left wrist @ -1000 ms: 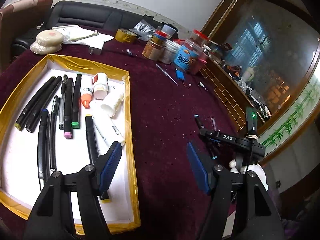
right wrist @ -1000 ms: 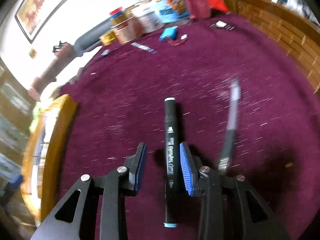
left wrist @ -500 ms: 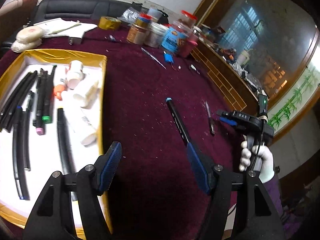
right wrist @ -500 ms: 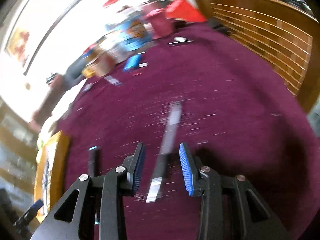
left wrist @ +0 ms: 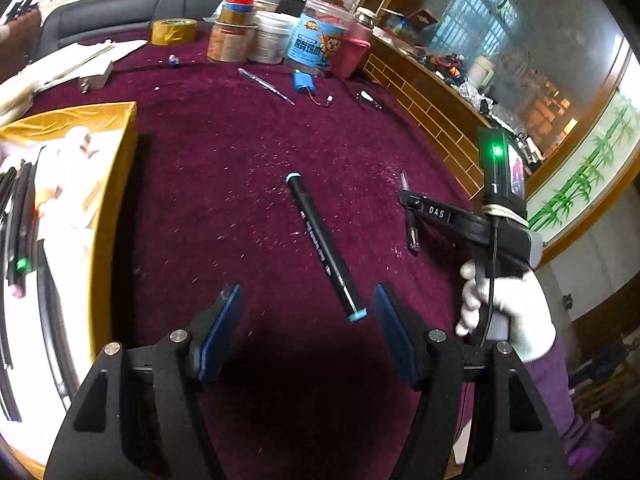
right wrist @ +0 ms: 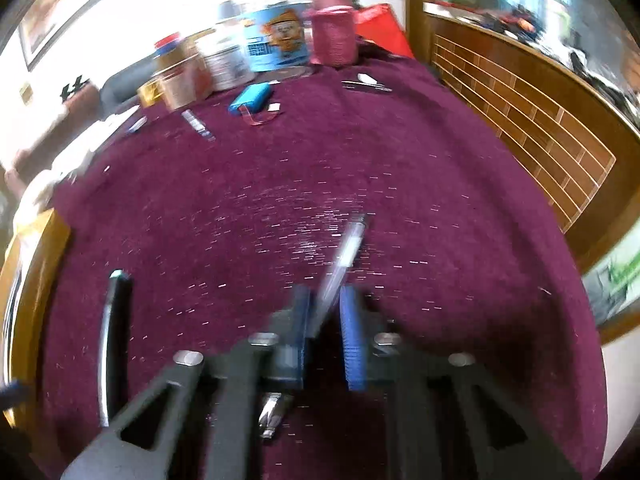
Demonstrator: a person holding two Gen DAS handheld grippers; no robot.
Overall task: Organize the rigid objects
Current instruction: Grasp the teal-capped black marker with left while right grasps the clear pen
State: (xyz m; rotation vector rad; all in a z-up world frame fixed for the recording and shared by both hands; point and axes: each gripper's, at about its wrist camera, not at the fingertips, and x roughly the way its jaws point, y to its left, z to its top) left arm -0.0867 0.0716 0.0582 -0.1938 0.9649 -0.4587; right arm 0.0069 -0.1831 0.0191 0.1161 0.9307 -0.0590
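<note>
A black marker with light-blue ends point(left wrist: 324, 246) lies on the maroon tablecloth, its near end just ahead of my open, empty left gripper point(left wrist: 306, 330). It also shows at the left of the right wrist view point(right wrist: 110, 332). A thin clear pen point(right wrist: 340, 264) lies slanted between the blue pads of my right gripper point(right wrist: 326, 336), whose jaws stand narrow around it; the view is blurred. In the left wrist view the right gripper point(left wrist: 412, 216) sits over that pen point(left wrist: 412, 236). The gold-edged white tray point(left wrist: 108, 208) with several markers is at the left.
Jars, tins and a blue tub point(left wrist: 316, 46) stand along the far edge with a tape roll point(left wrist: 174, 32). A blue battery pack point(left wrist: 306, 80) and a thin pen point(left wrist: 266, 86) lie near them. A wooden ledge point(left wrist: 436, 112) borders the table's right side.
My right gripper left the black marker, moved right over the thin pen, and its jaws have narrowed around it. My left gripper swung right, away from the tray, toward the black marker.
</note>
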